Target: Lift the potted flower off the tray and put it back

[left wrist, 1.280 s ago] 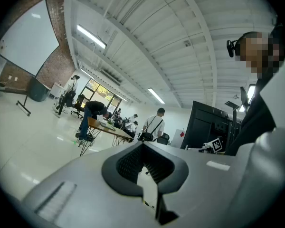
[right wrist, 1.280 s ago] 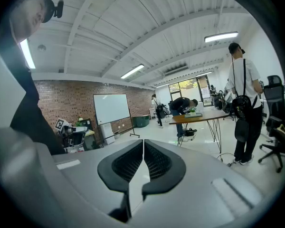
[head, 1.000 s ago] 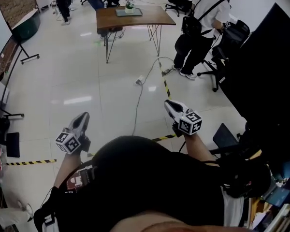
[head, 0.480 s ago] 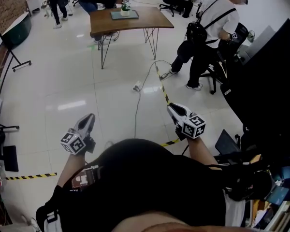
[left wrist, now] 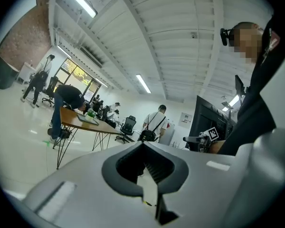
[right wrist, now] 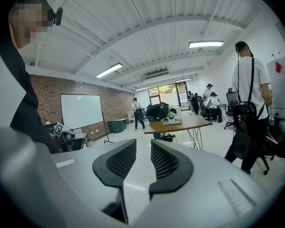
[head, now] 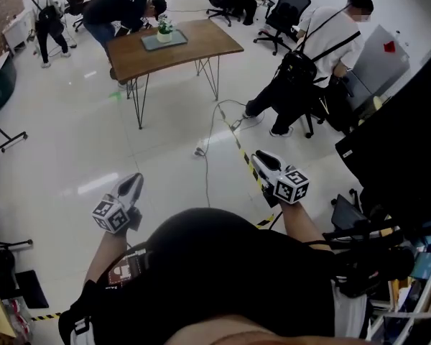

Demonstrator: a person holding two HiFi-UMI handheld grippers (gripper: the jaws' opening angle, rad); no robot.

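Observation:
The potted flower (head: 164, 29) stands on a grey tray (head: 163, 40) on a brown wooden table (head: 194, 45) far across the room. Both grippers are held in front of the person's body, far from that table. My left gripper (head: 134, 184) is shut with nothing in it. The jaws of my right gripper (head: 257, 158) are opening, with a narrow gap and nothing between them. In the right gripper view the gripper (right wrist: 143, 152) points toward the table (right wrist: 185, 123) and the flower (right wrist: 171, 117). The left gripper view shows the shut gripper (left wrist: 145, 161) and the table (left wrist: 80, 121) at the left.
A person with a black backpack (head: 309, 56) stands right of the table, and another (head: 122, 9) bends over its far side. A white cable (head: 208, 149) and yellow-black tape (head: 246, 153) cross the floor. Office chairs (head: 287, 6) and dark screens (head: 402, 142) stand at the right.
The table with the flower has come nearer and lower-left in the head view as the person walks toward it. Both grippers have been carried forward with the body.

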